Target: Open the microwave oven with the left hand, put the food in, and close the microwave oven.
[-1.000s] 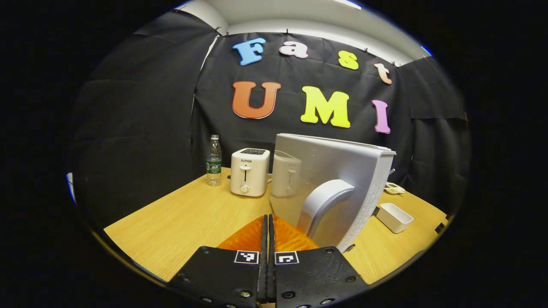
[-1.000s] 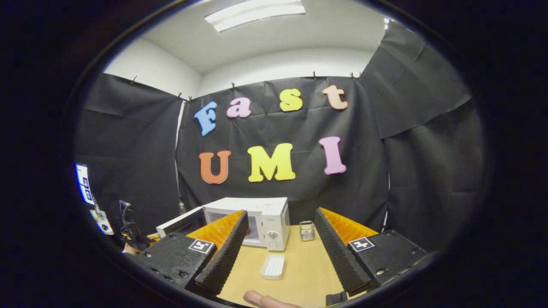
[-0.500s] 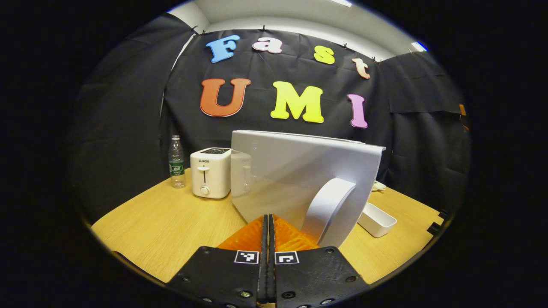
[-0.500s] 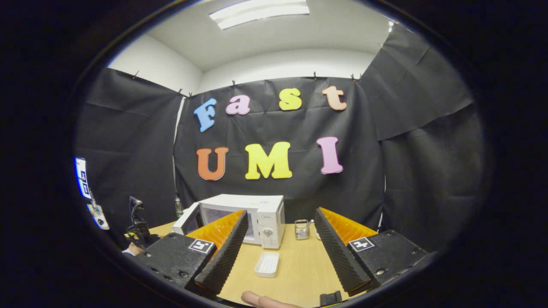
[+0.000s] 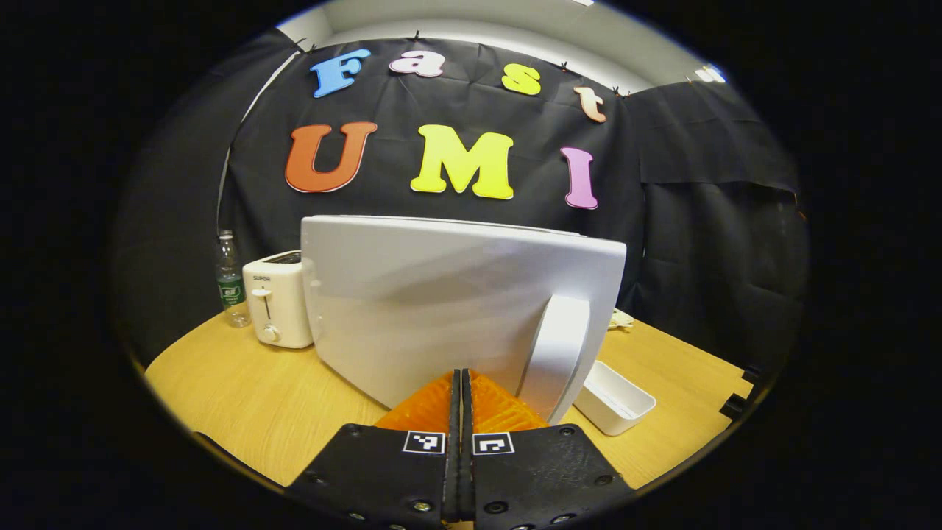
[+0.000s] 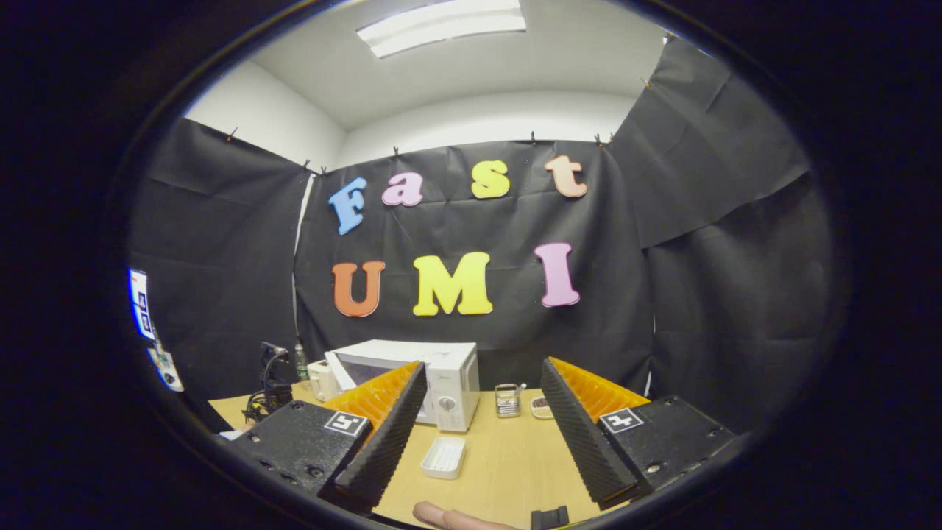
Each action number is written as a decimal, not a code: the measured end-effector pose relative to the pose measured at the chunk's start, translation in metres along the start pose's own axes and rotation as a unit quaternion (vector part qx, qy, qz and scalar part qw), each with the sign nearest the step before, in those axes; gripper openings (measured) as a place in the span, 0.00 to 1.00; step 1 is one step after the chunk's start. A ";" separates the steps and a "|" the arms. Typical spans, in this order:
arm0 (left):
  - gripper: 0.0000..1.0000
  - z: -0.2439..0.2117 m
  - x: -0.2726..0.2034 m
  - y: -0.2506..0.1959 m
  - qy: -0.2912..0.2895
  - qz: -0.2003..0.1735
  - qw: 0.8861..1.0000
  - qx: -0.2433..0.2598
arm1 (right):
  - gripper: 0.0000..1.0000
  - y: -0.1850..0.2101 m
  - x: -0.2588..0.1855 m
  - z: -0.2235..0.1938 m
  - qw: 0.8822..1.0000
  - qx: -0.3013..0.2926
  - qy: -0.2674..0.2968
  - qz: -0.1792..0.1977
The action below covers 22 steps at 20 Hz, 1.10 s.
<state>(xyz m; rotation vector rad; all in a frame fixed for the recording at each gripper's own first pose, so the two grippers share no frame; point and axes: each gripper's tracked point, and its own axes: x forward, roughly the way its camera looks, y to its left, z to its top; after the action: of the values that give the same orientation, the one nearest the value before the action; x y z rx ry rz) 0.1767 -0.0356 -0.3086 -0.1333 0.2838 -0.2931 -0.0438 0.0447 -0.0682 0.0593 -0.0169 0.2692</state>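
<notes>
Left gripper (image 5: 461,379) closed against the front of the microwave door (image 5: 441,294); right gripper (image 6: 482,394) wide open and empty.

In the left gripper view the fingers are pressed together with nothing between them, their tips right at the white door just beside its curved handle (image 5: 553,352) (touching or just short, I cannot tell). A white tray (image 5: 614,397) lies on the wooden table (image 5: 243,397) beside the door, with a toaster (image 5: 276,298) and a water bottle (image 5: 229,280) beyond it to the left. In the right gripper view the microwave (image 6: 441,375) stands farther off at the table's back, and the tray sits in front of it between the spread fingers.
</notes>
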 end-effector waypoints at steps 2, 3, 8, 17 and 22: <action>0.00 0.009 0.018 -0.007 -0.006 0.000 1.000 -0.002 | 0.99 -0.008 -0.001 0.000 1.000 -0.001 -0.003 -0.005; 0.12 0.011 0.026 -0.013 -0.009 -0.004 1.000 -0.004 | 0.99 -0.012 -0.001 -0.001 1.000 -0.003 -0.003 -0.005; 0.12 0.027 0.061 -0.032 -0.023 -0.009 1.000 -0.012 | 0.99 -0.041 0.008 -0.004 1.000 -0.018 -0.009 -0.016; 0.12 0.038 0.139 -0.042 -0.018 0.017 1.000 0.003 | 0.99 -0.075 0.047 -0.032 1.000 -0.018 0.010 -0.021; 0.01 0.045 0.167 -0.039 -0.015 0.050 0.999 -0.002 | 0.99 -0.091 0.059 -0.059 0.999 -0.004 0.043 -0.026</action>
<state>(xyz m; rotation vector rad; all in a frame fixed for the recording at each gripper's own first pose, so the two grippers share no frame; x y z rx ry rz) 0.3328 -0.1197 -0.3020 -0.1260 0.2606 -0.1905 0.0379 -0.0240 -0.1303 0.0411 0.0684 0.2193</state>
